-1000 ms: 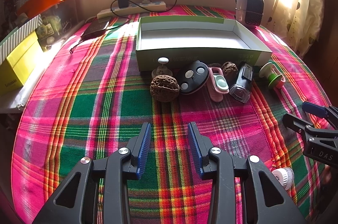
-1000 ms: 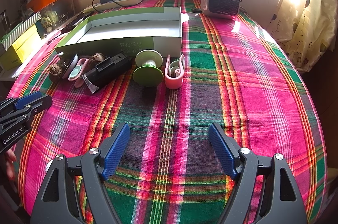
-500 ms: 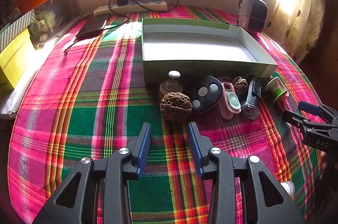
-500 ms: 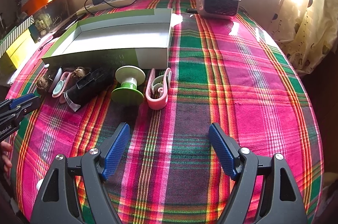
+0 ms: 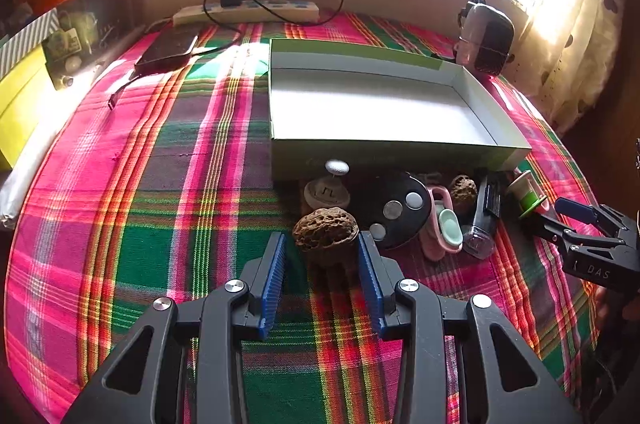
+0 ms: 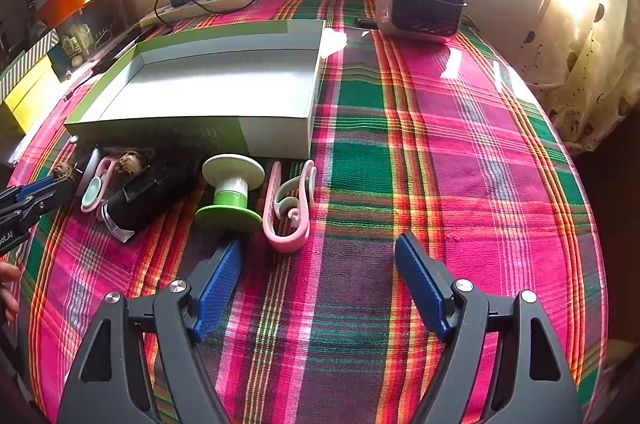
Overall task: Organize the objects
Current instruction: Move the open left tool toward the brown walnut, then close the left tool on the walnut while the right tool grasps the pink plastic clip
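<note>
Left wrist view: left claw (image 5: 322,244) wide, straddling walnut (image 5: 325,236) before box (image 5: 396,150), pads not touching, poised to grab; right claw (image 6: 318,256) wide, empty.

Small objects (image 5: 404,214) beside empty box (image 5: 384,148)

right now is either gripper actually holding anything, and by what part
Nothing is held. The left gripper is open, its tips flanking the big walnut without pressing it. The right gripper is open over bare cloth.
</note>
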The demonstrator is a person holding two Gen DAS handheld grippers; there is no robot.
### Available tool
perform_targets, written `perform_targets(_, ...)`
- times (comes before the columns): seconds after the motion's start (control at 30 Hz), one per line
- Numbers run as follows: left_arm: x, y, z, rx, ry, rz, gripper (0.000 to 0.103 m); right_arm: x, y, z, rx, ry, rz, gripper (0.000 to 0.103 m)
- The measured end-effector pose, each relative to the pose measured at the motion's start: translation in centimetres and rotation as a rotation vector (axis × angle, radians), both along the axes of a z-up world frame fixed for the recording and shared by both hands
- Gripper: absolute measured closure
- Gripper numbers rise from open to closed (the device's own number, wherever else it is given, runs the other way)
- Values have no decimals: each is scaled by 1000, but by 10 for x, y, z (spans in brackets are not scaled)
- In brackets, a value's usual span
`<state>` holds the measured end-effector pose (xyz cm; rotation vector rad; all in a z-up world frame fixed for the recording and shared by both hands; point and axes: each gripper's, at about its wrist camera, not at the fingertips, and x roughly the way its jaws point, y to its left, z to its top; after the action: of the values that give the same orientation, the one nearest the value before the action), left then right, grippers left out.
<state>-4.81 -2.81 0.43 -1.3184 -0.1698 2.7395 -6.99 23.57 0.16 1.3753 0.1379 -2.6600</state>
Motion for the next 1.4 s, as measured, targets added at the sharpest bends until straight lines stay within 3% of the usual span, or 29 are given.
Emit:
perform_targets(0.7,-14,8,0,-79,2,17,69,-19,1,0,-4,14,15,26)
perform_targets(0.9,-15,6,0,-61,0,19,69,-20,1,0,-10,20,18,27)
perform_targets(1.4,-13,1,-1,-37,-5,33,73,-17,1,3,-14,45,25,65)
